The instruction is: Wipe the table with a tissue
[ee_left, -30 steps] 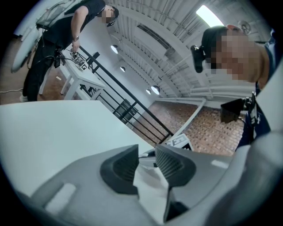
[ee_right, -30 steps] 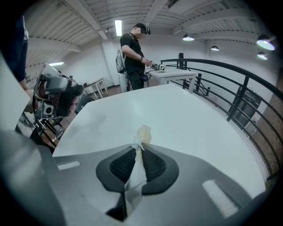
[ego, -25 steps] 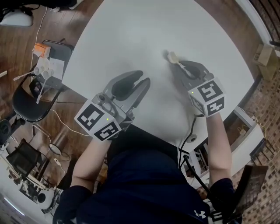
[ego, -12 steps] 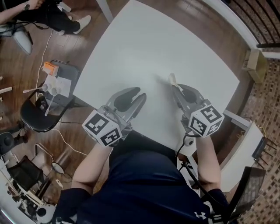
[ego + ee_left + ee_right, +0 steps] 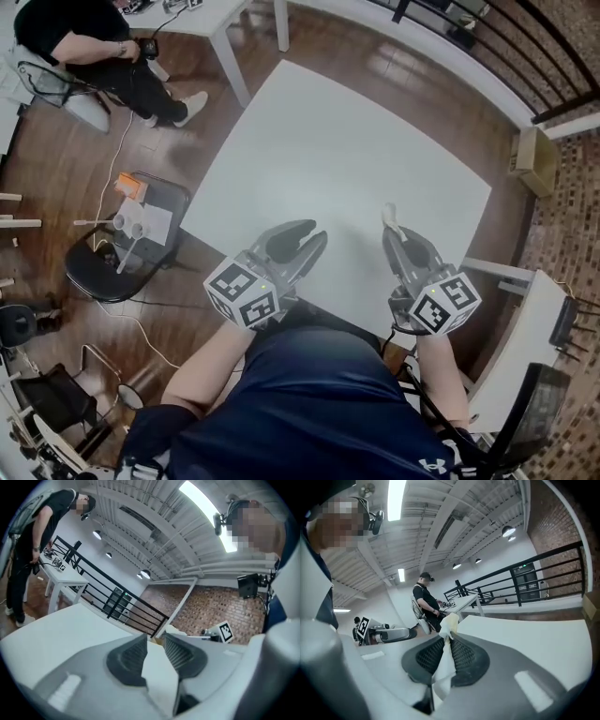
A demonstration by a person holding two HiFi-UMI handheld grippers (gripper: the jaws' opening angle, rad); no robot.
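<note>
Dark wood floor, white square worktop in the middle of the head view, bare top. Black railing ran along 1 o'clock, small cardboard box on the floor at 3 o'clock just beside the worktop corner. Seated person in black at 10 o'clock, well apart from the worktop. Black chair at 9 o'clock carried an orange pack, paper and small white cups.

Left tool sat over the worktop's near edge at 7 o'clock, pointing toward 1 o'clock. Its jaws were spread, with nothing between them; the left gripper view showed only white worktop in the gap at the left tool, brick wall beyond.

Right tool sat over the near edge at 5 o'clock, pointing toward 11 o'clock, well apart from the left one. Its jaws were pressed together, pinching the tissue. The tissue was a crumpled white-cream wad poking out past the tips toward 12 o'clock. In the right gripper view the right tool clamped the tissue between both ribbed pads, with a strip running down between them and a tuft above the tips. Could not tell from the head view whether the tissue touched the worktop. Left tool visible at 9 o'clock in that view.
</note>
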